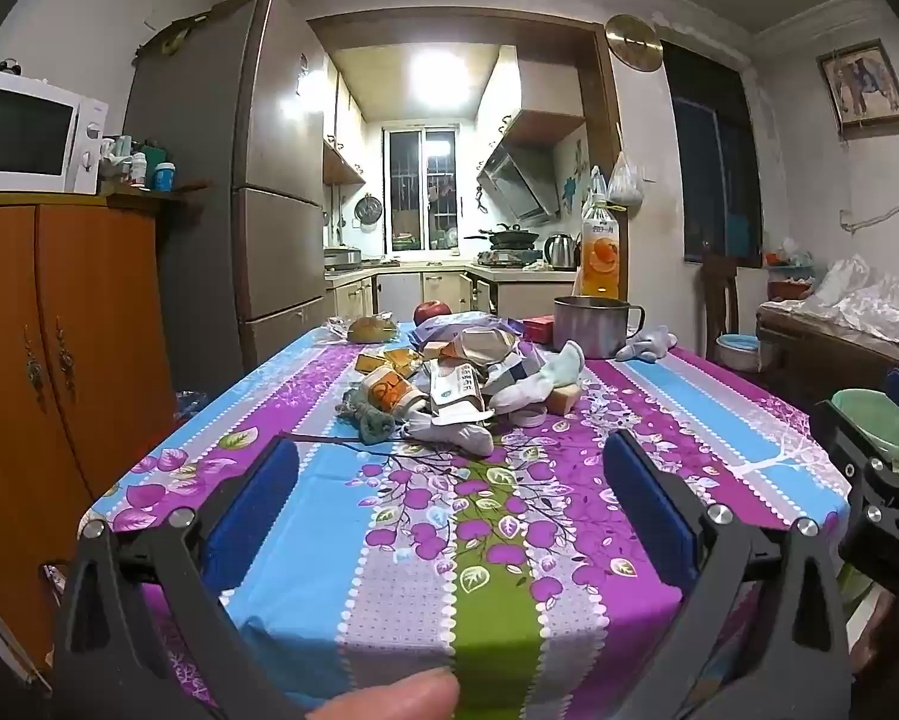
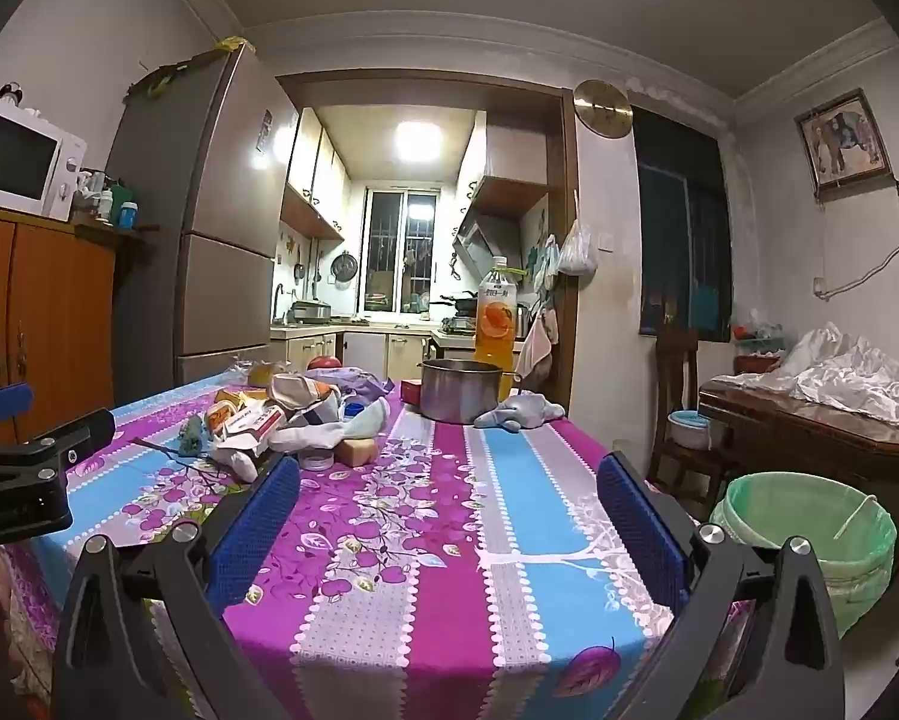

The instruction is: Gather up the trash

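A heap of trash (image 1: 455,387) lies in the middle of the flowered tablecloth (image 1: 491,540): crumpled wrappers, a paper carton, white socks, a dark twig. The same heap (image 2: 281,420) shows at the left in the right wrist view. My left gripper (image 1: 449,450) hovers over the table's near end, short of the heap, open with nothing between its blue pads. My right gripper (image 2: 448,468) stands open and empty over the table's right half. A green-lined trash bin (image 2: 809,534) stands on the floor right of the table; its rim (image 1: 881,426) also shows in the left wrist view.
Behind the heap stand a steel pot (image 1: 593,327), an orange juice bottle (image 1: 599,246), a red apple (image 1: 431,311) and a grey cloth (image 1: 647,343). A wooden cabinet (image 1: 59,372) stands to the left, a chair (image 2: 677,396) and a side table (image 2: 821,426) to the right. A thumb (image 1: 401,696) shows at the bottom.
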The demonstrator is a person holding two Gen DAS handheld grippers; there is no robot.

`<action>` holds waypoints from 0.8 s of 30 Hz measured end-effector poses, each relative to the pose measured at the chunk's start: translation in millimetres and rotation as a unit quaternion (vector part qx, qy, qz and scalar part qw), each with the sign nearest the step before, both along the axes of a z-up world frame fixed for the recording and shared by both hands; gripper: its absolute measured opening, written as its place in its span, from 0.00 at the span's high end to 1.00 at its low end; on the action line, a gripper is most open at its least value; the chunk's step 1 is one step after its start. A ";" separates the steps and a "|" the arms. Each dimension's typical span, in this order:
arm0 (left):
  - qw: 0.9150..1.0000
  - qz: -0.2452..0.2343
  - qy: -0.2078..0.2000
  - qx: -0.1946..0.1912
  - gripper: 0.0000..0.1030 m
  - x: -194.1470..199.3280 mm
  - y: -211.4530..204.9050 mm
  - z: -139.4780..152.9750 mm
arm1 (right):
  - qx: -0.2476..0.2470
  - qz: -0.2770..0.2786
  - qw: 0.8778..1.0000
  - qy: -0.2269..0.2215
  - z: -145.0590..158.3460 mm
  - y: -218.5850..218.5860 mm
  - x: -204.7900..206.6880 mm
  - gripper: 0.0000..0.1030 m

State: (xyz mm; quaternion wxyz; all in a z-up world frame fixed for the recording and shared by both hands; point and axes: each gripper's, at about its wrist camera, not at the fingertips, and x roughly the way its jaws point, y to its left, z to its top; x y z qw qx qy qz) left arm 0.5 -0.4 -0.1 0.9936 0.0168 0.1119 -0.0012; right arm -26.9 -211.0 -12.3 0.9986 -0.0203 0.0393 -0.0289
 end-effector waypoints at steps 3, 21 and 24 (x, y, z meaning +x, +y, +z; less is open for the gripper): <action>1.000 0.000 -0.001 -0.001 0.05 -0.1 0.5 0.9 | 0.002 0.001 1.000 0.000 0.1 0.0 -0.1 0.04; 1.000 0.003 0.011 0.000 0.05 8.7 3.6 -3.8 | 0.000 0.006 1.000 0.009 -4.2 2.2 6.4 0.04; 1.000 0.003 0.012 0.001 0.05 9.6 3.6 -4.3 | -0.001 0.007 1.000 0.010 -4.3 3.0 7.0 0.04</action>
